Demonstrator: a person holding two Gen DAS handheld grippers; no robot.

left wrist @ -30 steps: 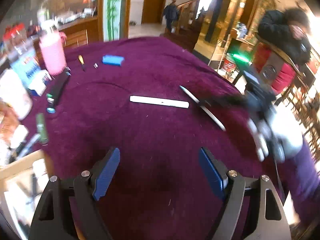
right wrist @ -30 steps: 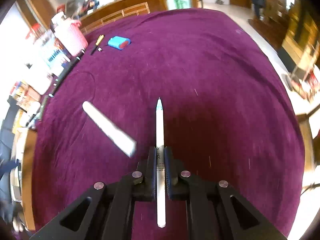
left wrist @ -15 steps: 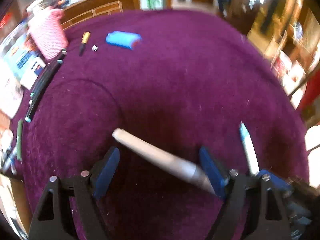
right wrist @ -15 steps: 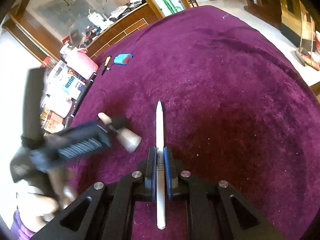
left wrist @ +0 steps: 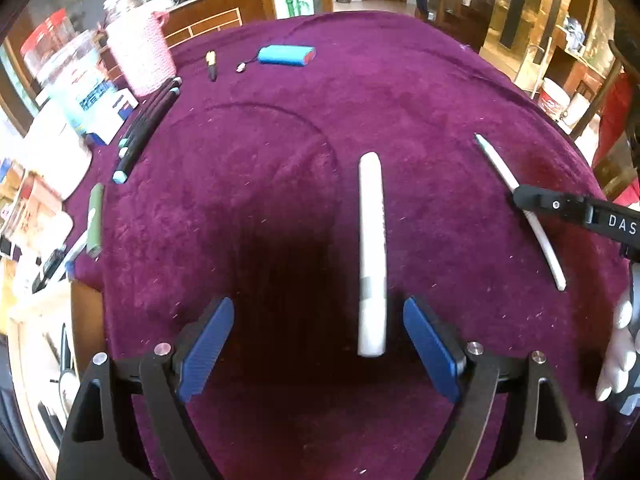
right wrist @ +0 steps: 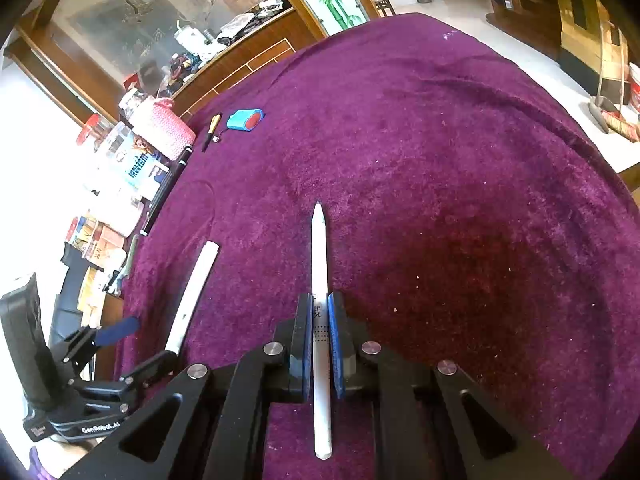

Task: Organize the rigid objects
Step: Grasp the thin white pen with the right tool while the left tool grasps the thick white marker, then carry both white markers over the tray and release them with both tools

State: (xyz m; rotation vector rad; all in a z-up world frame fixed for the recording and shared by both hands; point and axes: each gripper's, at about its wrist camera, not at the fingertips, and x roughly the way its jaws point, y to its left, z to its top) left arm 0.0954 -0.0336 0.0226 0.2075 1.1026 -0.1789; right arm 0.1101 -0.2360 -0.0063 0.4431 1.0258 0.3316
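Observation:
A thick white marker (left wrist: 372, 248) lies on the purple tablecloth (left wrist: 260, 184), its near end between my left gripper's (left wrist: 318, 340) open blue pads, closer to the right pad and not touching either. It also shows in the right wrist view (right wrist: 194, 292). My right gripper (right wrist: 320, 320) is shut on a slim white pen (right wrist: 319, 264) pointing forward, low over the cloth. That pen (left wrist: 516, 204) and the right gripper (left wrist: 520, 197) show at the right of the left wrist view.
At the far left stand a pink basket (left wrist: 140, 56), a blue battery pack (left wrist: 286, 56), a small yellow-black pen (left wrist: 211, 66), black markers (left wrist: 148, 128) and a green marker (left wrist: 95, 220). Boxes and jars crowd the left table edge (left wrist: 48, 152).
My left gripper swung from facing across the table to lining up over the thick white marker, which now lies lengthwise between its pads. The right gripper stayed shut on the slim pen.

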